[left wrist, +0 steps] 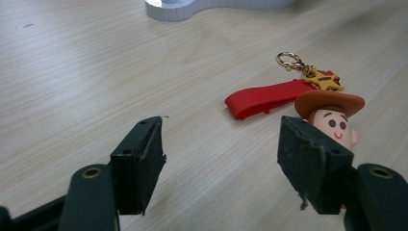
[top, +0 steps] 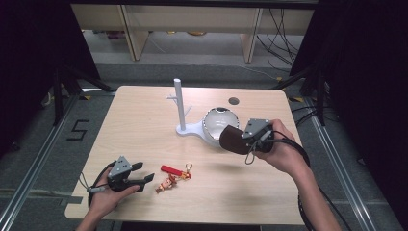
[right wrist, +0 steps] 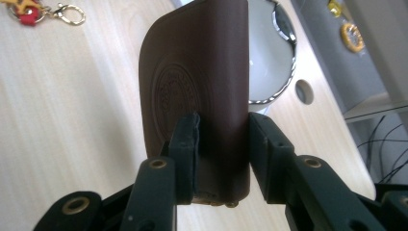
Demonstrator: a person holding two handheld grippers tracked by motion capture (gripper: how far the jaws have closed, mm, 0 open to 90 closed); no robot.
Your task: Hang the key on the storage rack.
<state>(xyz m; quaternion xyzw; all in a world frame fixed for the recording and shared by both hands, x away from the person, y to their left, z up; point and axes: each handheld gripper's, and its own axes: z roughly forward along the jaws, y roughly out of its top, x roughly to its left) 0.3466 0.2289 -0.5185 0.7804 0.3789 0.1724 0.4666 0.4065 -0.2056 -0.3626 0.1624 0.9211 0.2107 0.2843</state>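
Bench inventory: two hand-held grippers, one loaded

Bench (top: 144,144): light wood, rounded corners, a small round hole near the far edge.

Left hand-held gripper (top: 143,173): near the front-left corner, jaws spread apart and gripping nothing, resting low over the bench top.

Cowboy keychain (top: 168,182): lies flat just beside the left jaws, toward the front edge; brown-hatted figure, red strap (left wrist: 262,98), gold star and clasp ring.

Right hand-held gripper (top: 240,139): raised above the right half, jaws clamped on a brown leather pouch (right wrist: 197,91) with an embossed round seal.

White stand (top: 180,108): upright post with pegs, toward the far middle, its base touching a round white dish (top: 214,122).
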